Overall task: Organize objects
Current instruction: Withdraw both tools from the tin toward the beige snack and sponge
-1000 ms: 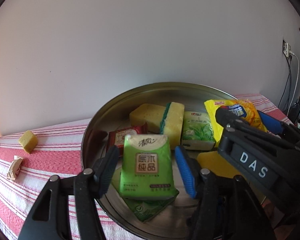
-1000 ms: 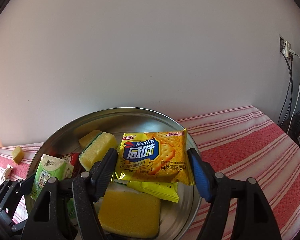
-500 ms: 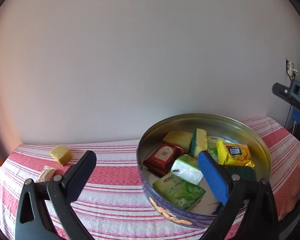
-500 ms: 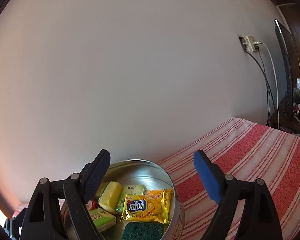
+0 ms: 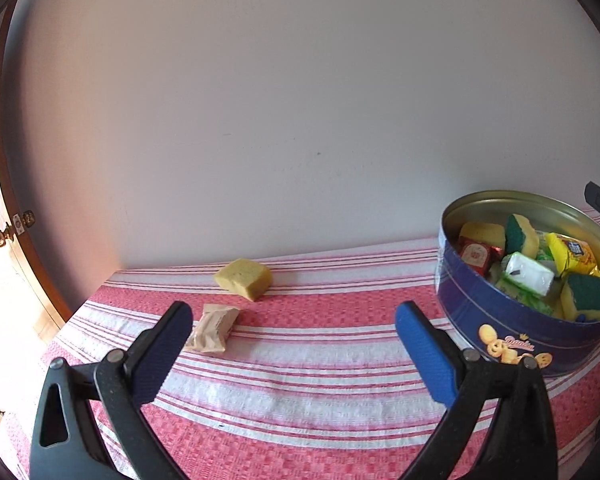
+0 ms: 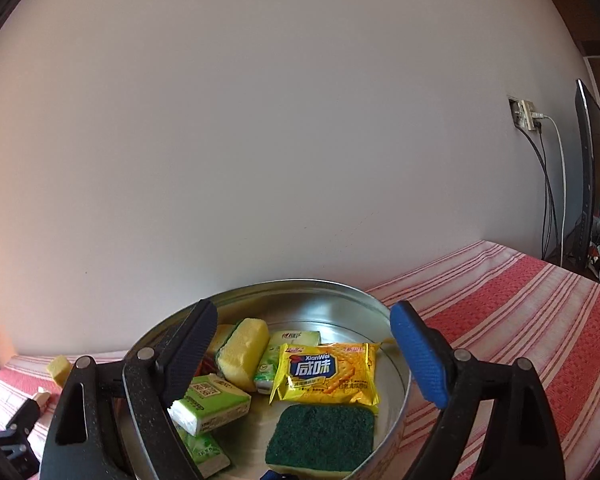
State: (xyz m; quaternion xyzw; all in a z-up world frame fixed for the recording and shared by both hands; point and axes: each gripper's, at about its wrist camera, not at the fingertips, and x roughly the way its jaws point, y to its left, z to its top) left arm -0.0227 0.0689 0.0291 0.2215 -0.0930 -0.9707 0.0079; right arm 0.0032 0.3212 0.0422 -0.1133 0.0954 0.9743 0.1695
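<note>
Your left gripper [image 5: 292, 346] is spread as wide as it goes with nothing between the pads, hovering over the striped tablecloth [image 5: 320, 364] and aimed at the two strays still out of the tin. Farthest left is the beige wrapped snack [image 5: 212, 328], lying flat just off your left pad – its long axis runs from near-left to far-right, crimped ends at either tip. Come in along that axis and you'll just pinch a crinkly end, which could slip or tear; cross the short side instead. Also, it sits so close to that left pad that a low approach could shove it toward the table edge.

Behind and a bit right is the yellow sponge chunk [image 5: 243, 279], near the wall, its longer side roughly left to right. It's squishy, so a hard squeeze might make it pop out.

Over on the right, the blue cookie tin [image 5: 500, 320] is already crowded – sponges, tissue packs, the yellow cracker packet [image 6: 328, 374]. Your right gripper [image 6: 300, 354] hangs parted and empty above it; swing either tool low and you'd clip the rim.
</note>
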